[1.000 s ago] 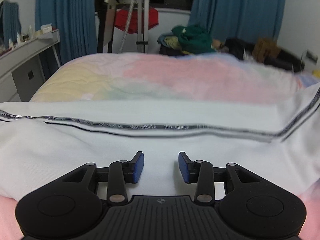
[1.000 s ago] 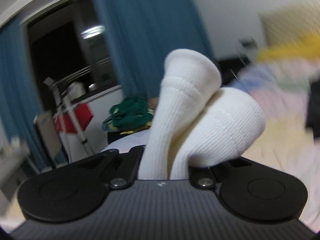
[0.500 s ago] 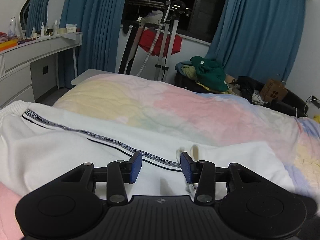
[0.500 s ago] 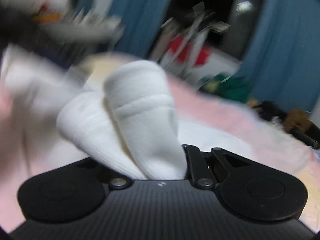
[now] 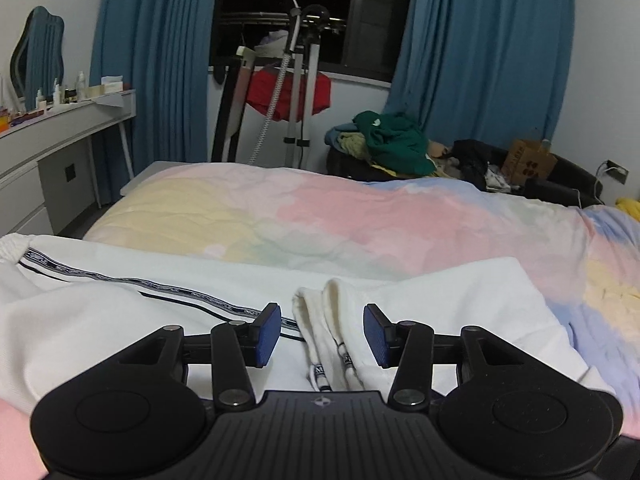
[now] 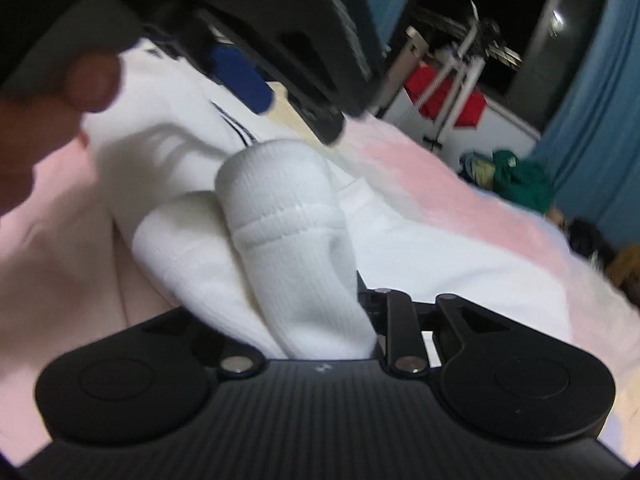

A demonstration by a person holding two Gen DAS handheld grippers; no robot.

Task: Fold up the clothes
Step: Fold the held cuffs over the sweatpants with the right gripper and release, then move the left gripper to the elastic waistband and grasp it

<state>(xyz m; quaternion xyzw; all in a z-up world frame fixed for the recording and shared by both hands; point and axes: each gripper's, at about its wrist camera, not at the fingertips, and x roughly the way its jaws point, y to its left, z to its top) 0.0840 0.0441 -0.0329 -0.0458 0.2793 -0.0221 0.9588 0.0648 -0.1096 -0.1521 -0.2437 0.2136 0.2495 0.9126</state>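
Left wrist: left tool [image 5: 320, 334] apart over white trousers [image 5: 120, 312], stripe lettering unreadable; right tool [image 6: 316, 320] clamped on socks [image 6: 280, 240].

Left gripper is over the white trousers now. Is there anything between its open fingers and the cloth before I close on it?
Nothing visible blocks it. The left gripper is open right above the white trousers, with the two drawstring ends lying on the cloth between its pads. The right gripper holds white socks, close beside the left one.
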